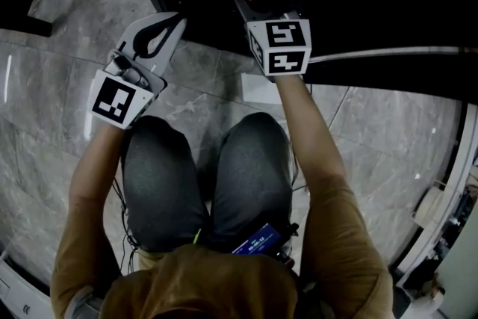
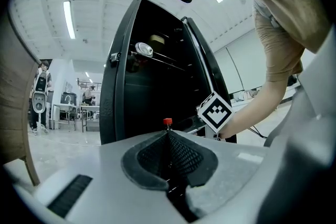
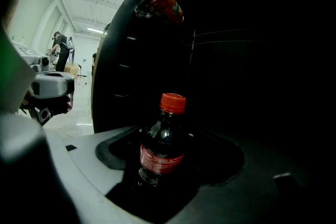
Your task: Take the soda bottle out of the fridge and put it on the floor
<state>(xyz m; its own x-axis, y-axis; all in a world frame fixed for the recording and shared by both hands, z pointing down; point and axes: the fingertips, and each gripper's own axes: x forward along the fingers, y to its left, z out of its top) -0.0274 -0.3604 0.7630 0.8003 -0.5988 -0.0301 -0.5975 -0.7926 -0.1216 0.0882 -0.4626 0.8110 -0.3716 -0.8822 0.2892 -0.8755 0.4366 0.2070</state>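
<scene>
Patience is what this grab needs. I should ease my right gripper (image 3: 168, 160) forward until its pads flank the soda bottle (image 3: 160, 149) at the label. Then I close slowly and squarely so the bottle does not tip, and lift before drawing back.

My right fingers (image 3: 79, 165) stand wide apart with the bottle upright between them. I see neither pad pressing it, so I judge it is not yet gripped. My left gripper (image 2: 168, 136) has its fingers together with nothing between them. It sits just beside the right one, and the bottle's red cap (image 2: 167, 122) shows past its tips.

Around the bottle is the dark inside of the open fridge (image 2: 136, 92). Behind both grippers, under my knees, lies the grey floor (image 1: 60, 123) where the bottle must end up.
</scene>
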